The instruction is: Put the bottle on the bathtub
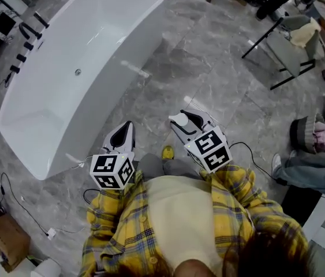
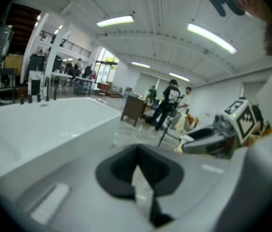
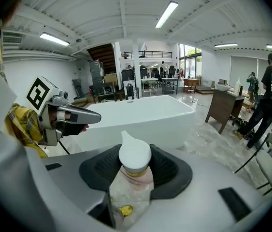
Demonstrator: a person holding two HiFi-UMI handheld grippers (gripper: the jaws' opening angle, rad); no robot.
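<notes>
1. Starting with the floor [image 1: 220, 79]: it lies bare through the middle of the head view, so I judge there is open room to carry toward the upper left.
2. The bathtub [image 1: 93, 39] fills the upper left and is empty inside. Its near rim runs diagonally down toward lower left and looks free of things, while dark fittings [image 1: 28, 32] line the far rim.
3. A chair [image 1: 283, 51] stands at upper right, well apart from my path. A cable [image 1: 23, 203] trails at lower left, near the tub's low end.
4. The right gripper [image 1: 183, 122], at centre, is clamped on the bottle [image 3: 135, 158], cap up. Pickup is done, I judge. The bottle is well apart from the tub, so the carry and the set-down on the rim are left.
5. The left gripper [image 1: 126, 127], left of centre, has its jaws pressed together on nothing. It sits nearer the rim than the right one, so I would keep it out of the bottle's way.
</notes>
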